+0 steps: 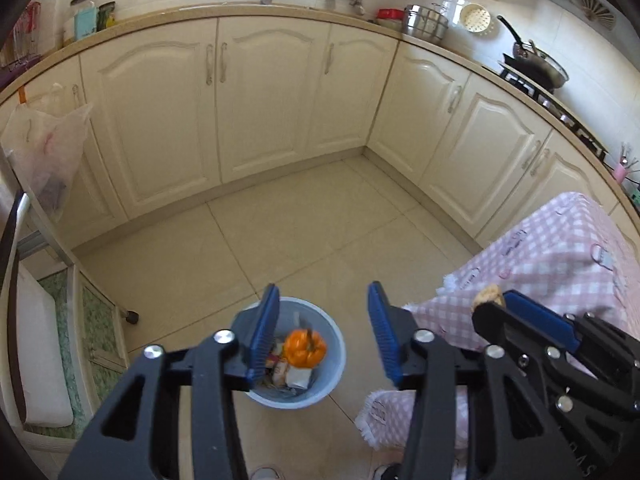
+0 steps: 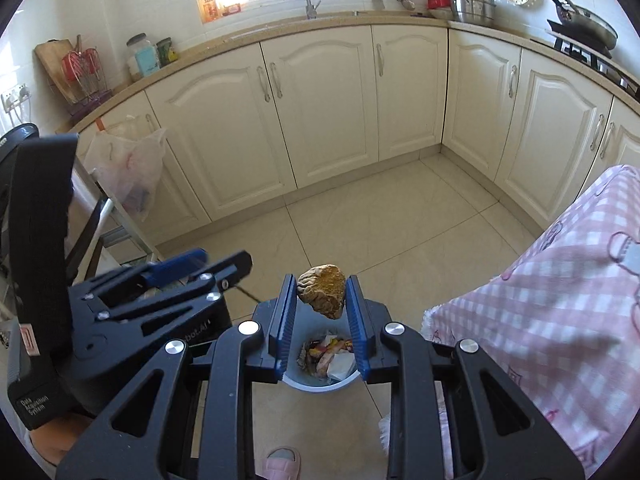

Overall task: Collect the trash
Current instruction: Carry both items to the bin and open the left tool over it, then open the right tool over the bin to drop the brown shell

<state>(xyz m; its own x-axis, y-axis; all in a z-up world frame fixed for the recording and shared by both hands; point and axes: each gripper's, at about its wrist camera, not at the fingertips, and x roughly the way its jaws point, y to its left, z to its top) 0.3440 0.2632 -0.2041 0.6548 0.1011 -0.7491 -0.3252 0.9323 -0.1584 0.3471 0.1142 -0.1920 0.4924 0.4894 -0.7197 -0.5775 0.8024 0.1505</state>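
Beyond both grippers lies open tiled floor (image 1: pixel 304 232) up to the cabinets (image 1: pixel 276 96); a pink checked cloth (image 1: pixel 560 252) hangs close on the right. The left gripper (image 1: pixel 324 340) stands with jaws apart and nothing between them, directly above the blue bin (image 1: pixel 334 364). In the bin (already partly full) lie an orange pepper-like piece (image 1: pixel 305 346) and crumpled wrappers (image 2: pixel 326 354). The right gripper (image 2: pixel 320 312), just beside the left, clamps a brown crusty lump (image 2: pixel 322 290) over the bin.
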